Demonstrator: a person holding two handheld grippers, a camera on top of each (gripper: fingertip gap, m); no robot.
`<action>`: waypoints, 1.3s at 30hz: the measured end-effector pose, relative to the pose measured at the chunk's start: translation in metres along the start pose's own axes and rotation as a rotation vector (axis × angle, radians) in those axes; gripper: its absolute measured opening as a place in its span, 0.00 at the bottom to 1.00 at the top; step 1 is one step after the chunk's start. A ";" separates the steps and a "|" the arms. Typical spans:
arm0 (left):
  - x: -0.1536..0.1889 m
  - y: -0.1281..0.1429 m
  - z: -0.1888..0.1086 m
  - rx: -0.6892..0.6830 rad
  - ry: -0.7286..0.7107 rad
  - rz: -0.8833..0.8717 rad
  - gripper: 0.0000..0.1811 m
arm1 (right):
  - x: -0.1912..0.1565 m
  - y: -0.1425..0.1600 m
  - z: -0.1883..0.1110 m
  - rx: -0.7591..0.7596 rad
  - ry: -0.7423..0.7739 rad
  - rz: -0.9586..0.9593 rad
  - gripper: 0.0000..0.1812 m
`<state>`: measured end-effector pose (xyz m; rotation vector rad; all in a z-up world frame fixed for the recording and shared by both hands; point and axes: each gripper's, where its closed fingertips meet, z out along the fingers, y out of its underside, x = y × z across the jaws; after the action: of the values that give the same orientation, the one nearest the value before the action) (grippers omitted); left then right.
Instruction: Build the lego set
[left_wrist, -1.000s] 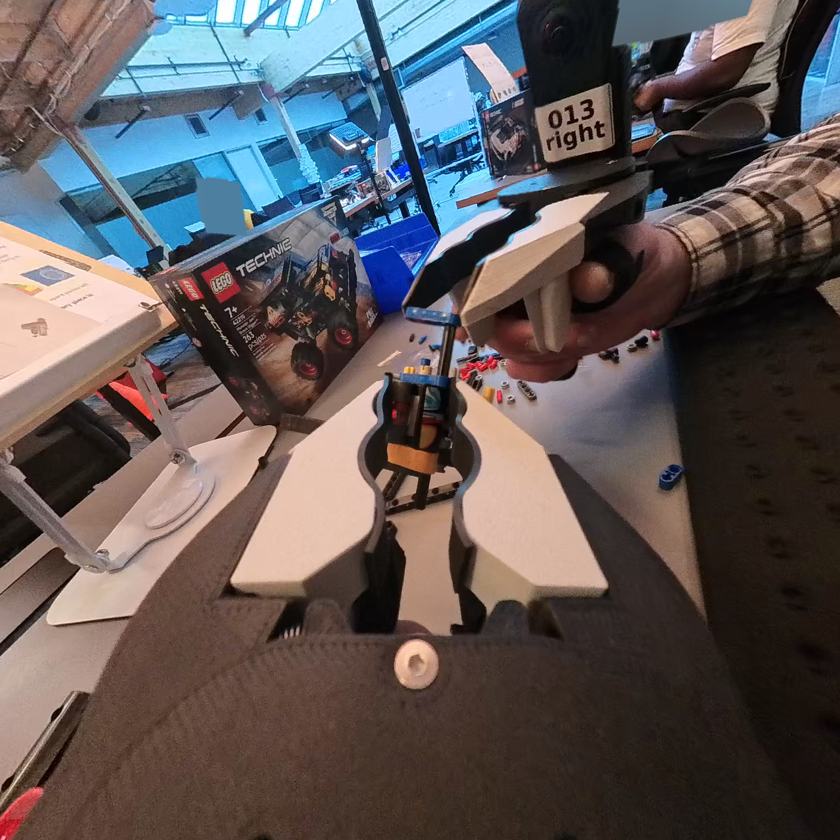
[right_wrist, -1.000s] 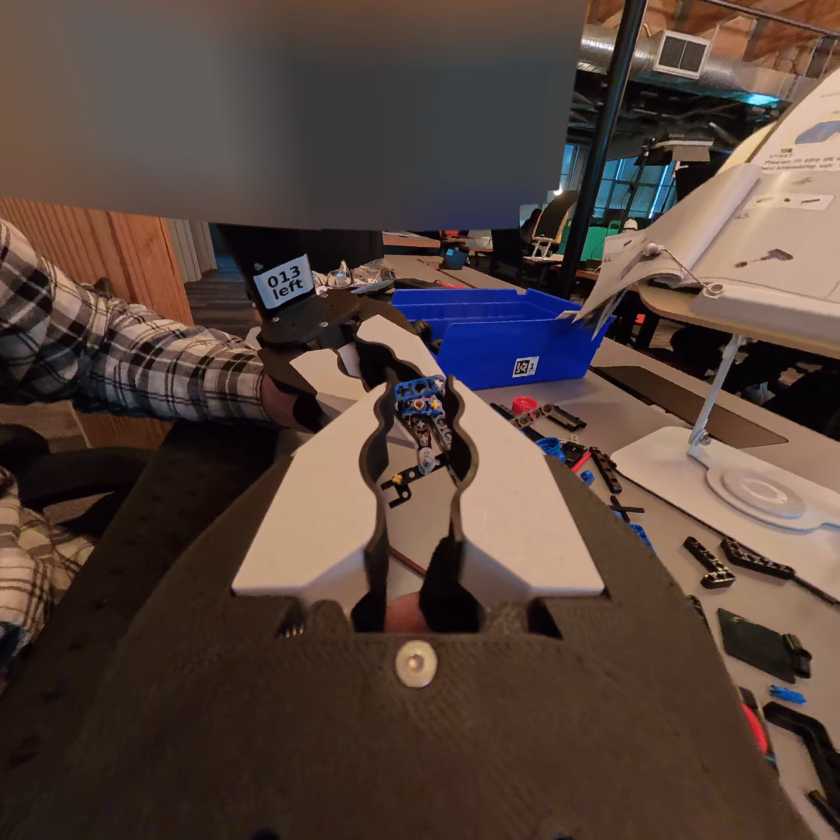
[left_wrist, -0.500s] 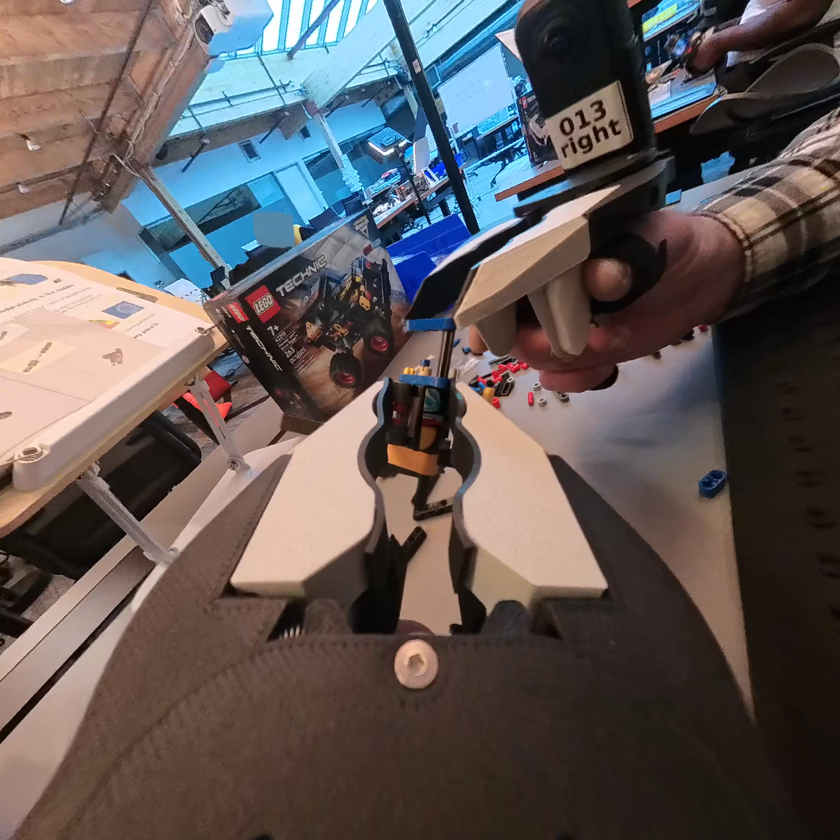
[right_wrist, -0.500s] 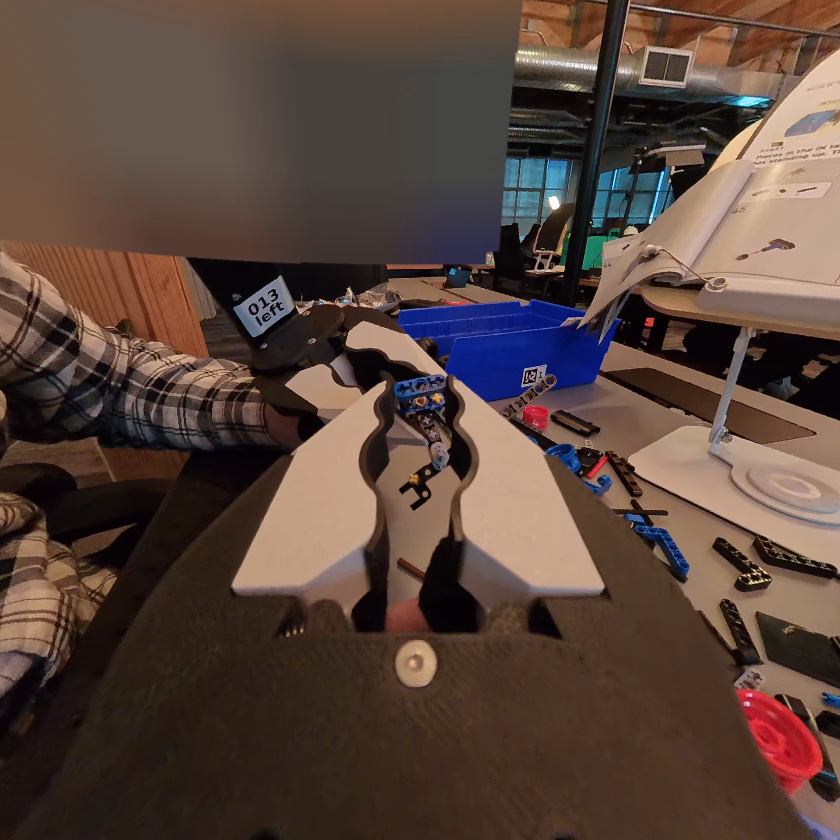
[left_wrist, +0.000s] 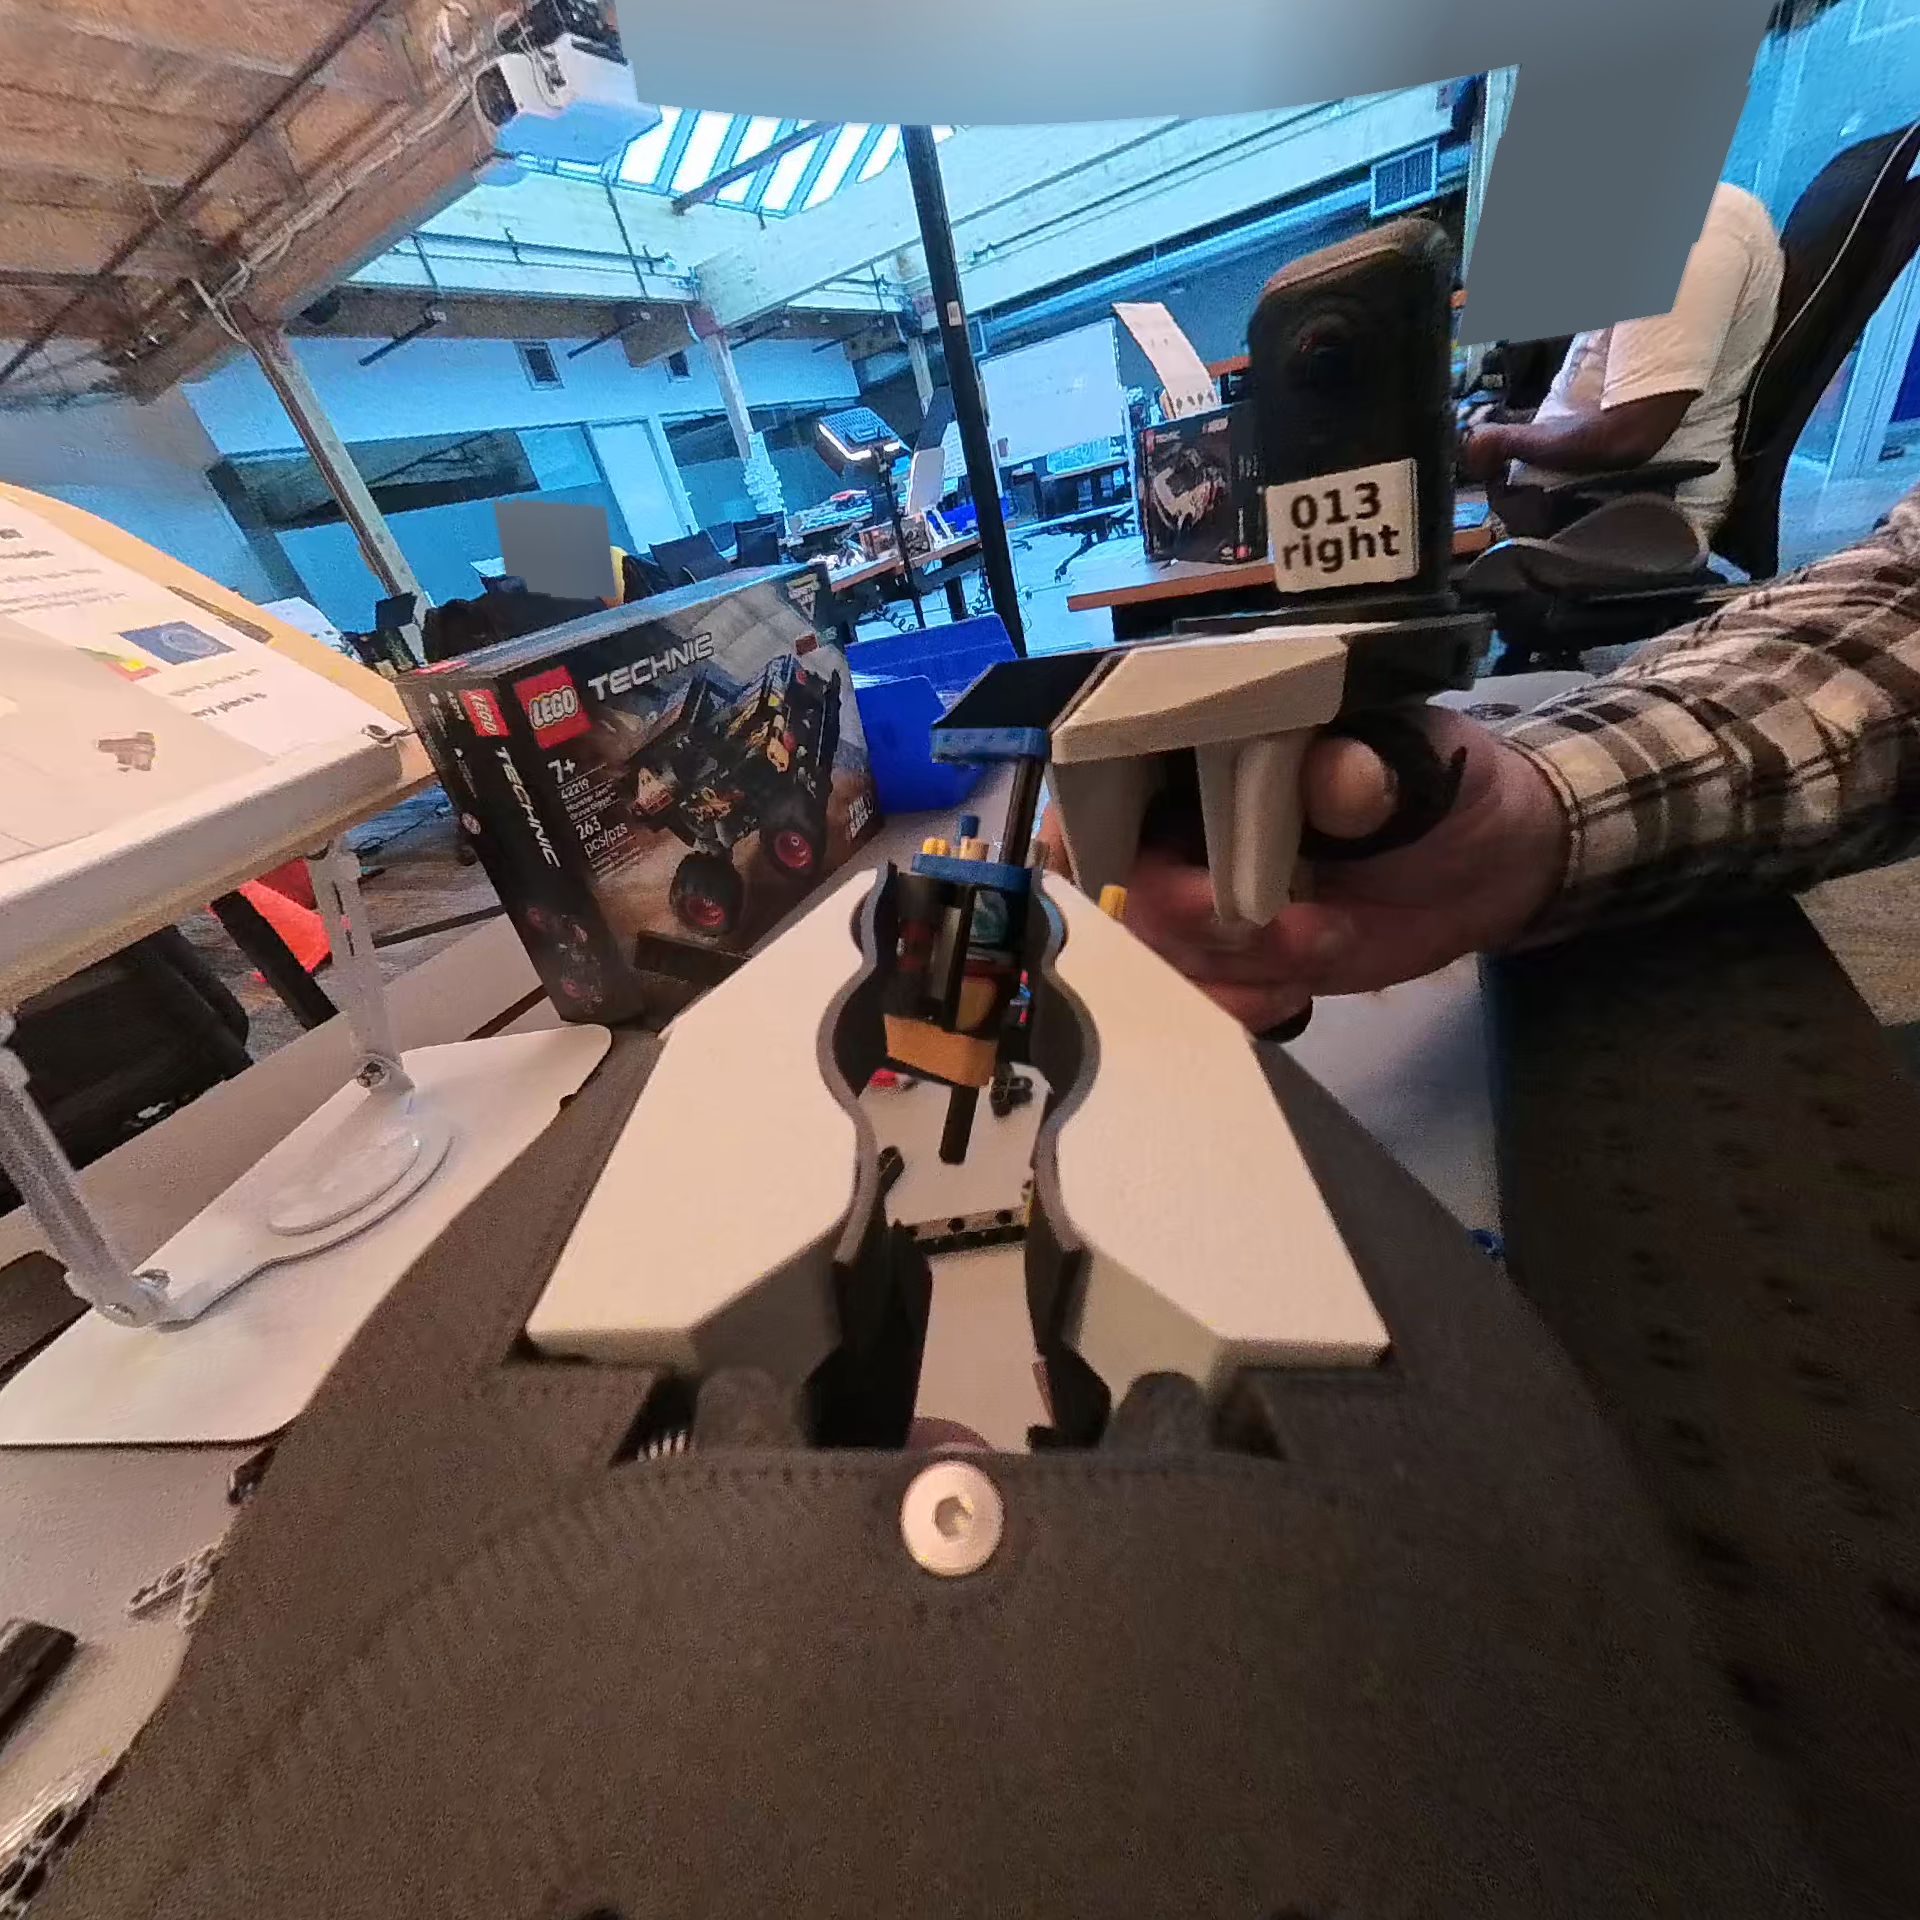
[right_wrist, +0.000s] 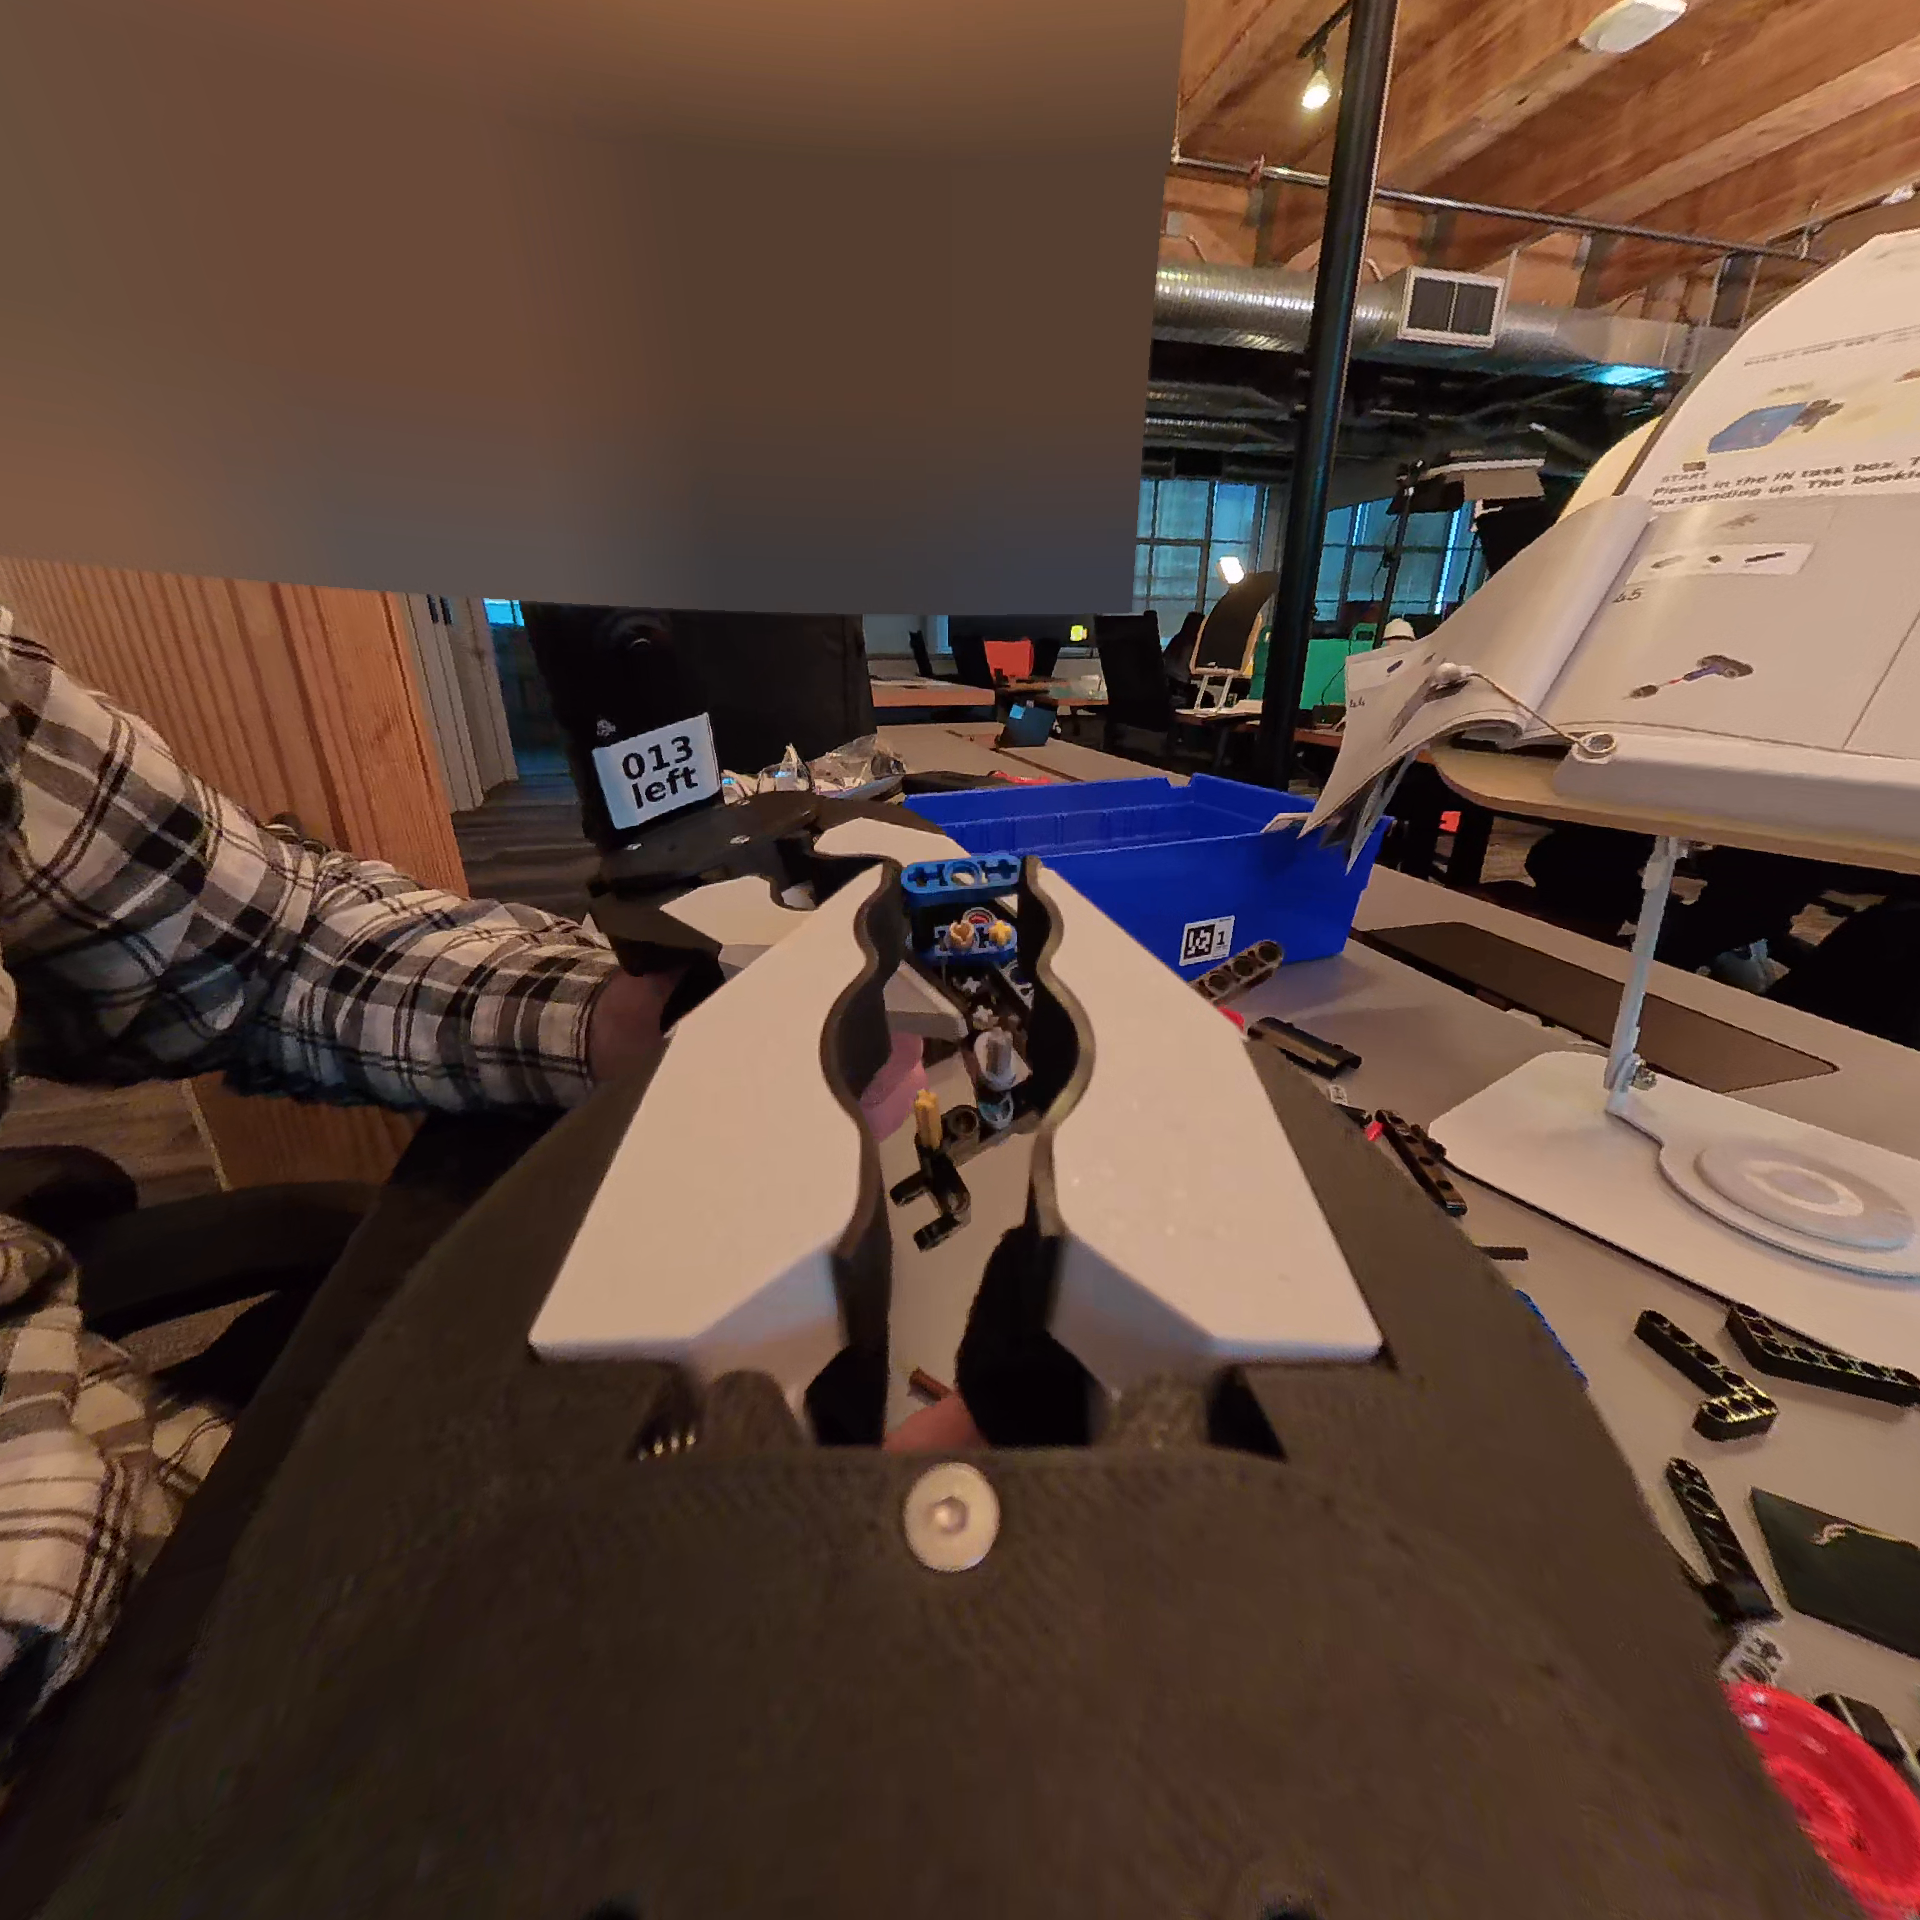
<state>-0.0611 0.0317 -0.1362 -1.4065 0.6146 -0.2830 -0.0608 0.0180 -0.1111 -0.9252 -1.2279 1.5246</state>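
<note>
We see the left hand-held gripper (left_wrist: 958, 935) squeezed tight on the lego build (left_wrist: 961, 977), held up above the grey surface (left_wrist: 1382, 1039). The right hand-held gripper (right_wrist: 961, 883) pinches a small blue piece (right_wrist: 961, 875) at the top of the lego build. The lego box (left_wrist: 644, 769) stands behind it.

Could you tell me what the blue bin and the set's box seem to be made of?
Blue bin: looks like moulded plastic, smooth with a slight sheen, ribbed inside its walls. Set's box: apparently printed cardboard, glossy, with sharp folded edges and flat panels. Neither can be confirmed by look alone.
</note>
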 end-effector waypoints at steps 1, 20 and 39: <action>0.000 -0.001 0.000 0.005 -0.002 -0.002 0.11 | 0.000 -0.001 0.001 0.005 0.002 -0.003 0.11; 0.002 0.006 0.000 -0.055 -0.013 0.178 0.11 | -0.003 0.010 -0.003 -0.209 -0.125 -0.041 0.18; 0.005 0.008 0.001 -0.103 -0.052 0.271 0.11 | -0.004 0.024 -0.007 -0.340 -0.101 -0.159 0.11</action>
<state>-0.0576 0.0309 -0.1455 -1.4054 0.7763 0.0010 -0.0585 0.0150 -0.1358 -0.9492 -1.6286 1.2723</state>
